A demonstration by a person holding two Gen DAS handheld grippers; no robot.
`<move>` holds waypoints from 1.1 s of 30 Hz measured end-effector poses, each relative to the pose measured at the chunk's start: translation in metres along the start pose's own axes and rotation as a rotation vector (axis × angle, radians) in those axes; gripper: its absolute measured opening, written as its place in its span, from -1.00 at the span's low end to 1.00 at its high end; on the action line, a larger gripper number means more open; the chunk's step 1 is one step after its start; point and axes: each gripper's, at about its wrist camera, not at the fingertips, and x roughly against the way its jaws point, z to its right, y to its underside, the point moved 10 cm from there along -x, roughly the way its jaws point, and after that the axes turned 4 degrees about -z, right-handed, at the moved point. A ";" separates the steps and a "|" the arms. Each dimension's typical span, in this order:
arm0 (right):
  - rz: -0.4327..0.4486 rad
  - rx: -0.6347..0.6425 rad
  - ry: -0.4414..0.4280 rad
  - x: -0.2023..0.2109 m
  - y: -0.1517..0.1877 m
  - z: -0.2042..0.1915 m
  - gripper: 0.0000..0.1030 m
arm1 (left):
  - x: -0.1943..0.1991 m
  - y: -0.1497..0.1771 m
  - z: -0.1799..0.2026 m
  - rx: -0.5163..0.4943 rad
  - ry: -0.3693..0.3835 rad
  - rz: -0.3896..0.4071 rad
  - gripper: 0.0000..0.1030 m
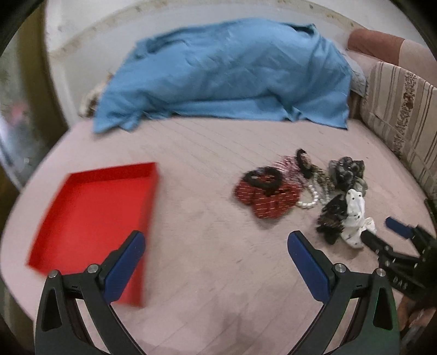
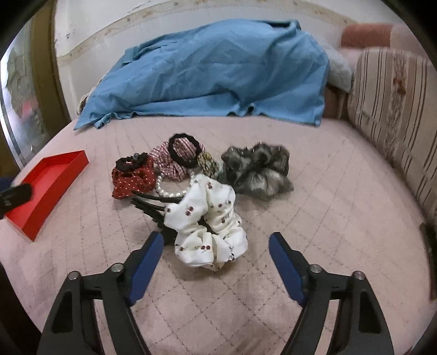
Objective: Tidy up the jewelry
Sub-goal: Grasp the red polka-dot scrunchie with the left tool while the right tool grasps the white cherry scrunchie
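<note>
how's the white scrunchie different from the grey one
The white scrunchie is cream with small red cherry prints; the grey scrunchie is mottled dark grey. The white one lies nearest the right claw and partly on a black clip; the grey one lies farther back, off the clip. Both rest on the pink quilt.

You face a pink quilted bed [image 2: 327, 218], blue sheet [image 2: 218, 73] heaped by the stained white wall [image 2: 90, 21], striped cushion [image 2: 390, 109] right.

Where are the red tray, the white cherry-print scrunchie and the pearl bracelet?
red tray [image 1: 90, 207]: left wrist view, on its bare floor.
white cherry-print scrunchie [image 2: 210, 218]: right wrist view, on its middle folds.
pearl bracelet [image 2: 161, 184]: right wrist view, on its left beads.
</note>
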 end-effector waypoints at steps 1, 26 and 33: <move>-0.006 -0.016 -0.017 -0.002 0.000 0.002 0.49 | -0.011 -0.003 0.006 0.001 0.019 -0.018 1.00; -0.089 -0.103 -0.181 -0.038 0.008 -0.003 -0.61 | -0.103 -0.018 0.053 0.050 0.213 -0.213 -0.81; -0.072 -0.138 -0.240 -0.025 0.010 -0.005 -0.64 | -0.037 -0.019 0.039 0.006 0.225 -0.106 -0.82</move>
